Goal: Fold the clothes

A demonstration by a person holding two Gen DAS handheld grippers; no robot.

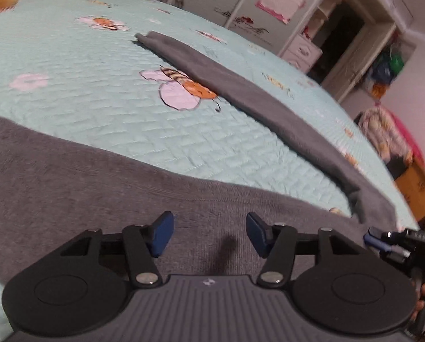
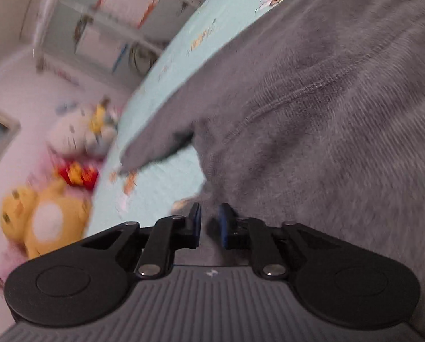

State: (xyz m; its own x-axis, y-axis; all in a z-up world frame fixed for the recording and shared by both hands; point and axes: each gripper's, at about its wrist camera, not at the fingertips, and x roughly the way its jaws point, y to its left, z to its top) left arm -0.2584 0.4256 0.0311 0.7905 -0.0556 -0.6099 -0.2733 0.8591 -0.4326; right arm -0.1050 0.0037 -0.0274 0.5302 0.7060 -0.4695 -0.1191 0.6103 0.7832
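Two black grippers with blue pads hover over a grey knitted garment [image 1: 70, 171] spread on the near side of a mint quilted bedspread [image 1: 70, 65]. The left gripper [image 1: 209, 233] gapes wide, empty. The right gripper [image 2: 209, 222] stands slightly parted, fabric edge between its pads, unclamped.

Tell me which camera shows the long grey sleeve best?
The left wrist view. The sleeve stretches across the blue blanket, sharp and seen almost whole. In the right wrist view the sleeve is blurred and shows only its end part.
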